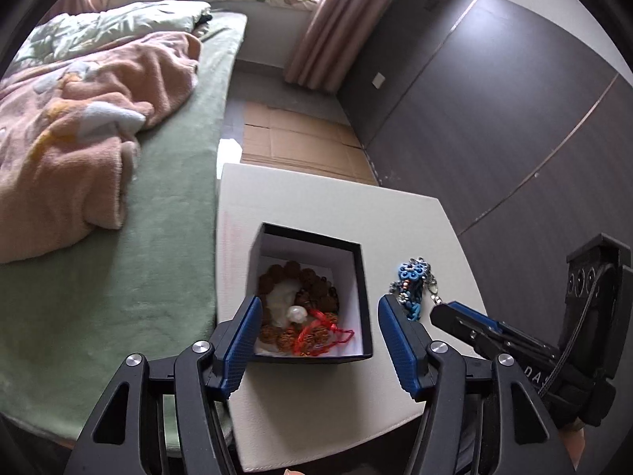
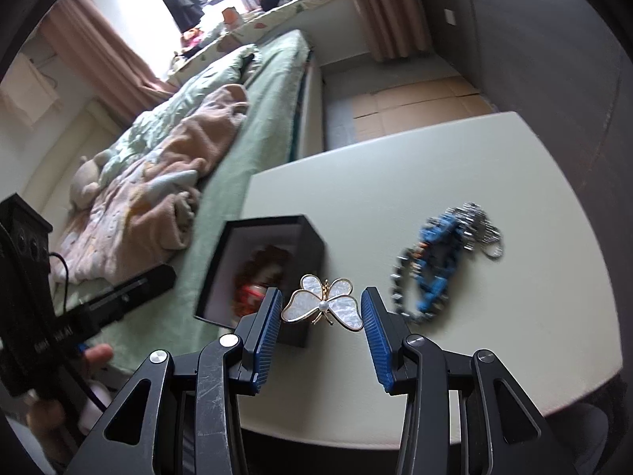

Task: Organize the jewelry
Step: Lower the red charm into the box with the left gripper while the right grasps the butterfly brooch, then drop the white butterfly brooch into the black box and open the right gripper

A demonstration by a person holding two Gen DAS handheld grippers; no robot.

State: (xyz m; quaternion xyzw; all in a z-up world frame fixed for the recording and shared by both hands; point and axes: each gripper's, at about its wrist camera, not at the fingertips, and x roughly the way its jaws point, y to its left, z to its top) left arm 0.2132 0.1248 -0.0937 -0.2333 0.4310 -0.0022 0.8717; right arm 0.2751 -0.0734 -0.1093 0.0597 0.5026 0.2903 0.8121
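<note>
A black open box stands on the white table. Inside it lie brown bead strings, a red cord and a white pearl piece. My left gripper hangs open above the box with nothing between its fingers. A blue beaded piece with a metal clasp lies on the table right of the box. In the right wrist view my right gripper is shut on a white butterfly brooch with a gold rim, lifted above the table beside the box. The blue beaded piece lies to its right.
A bed with a green sheet and a pink blanket borders the table's left side. Flattened cardboard covers the floor beyond the table. A dark panelled wall runs along the right. A hand holds the left gripper.
</note>
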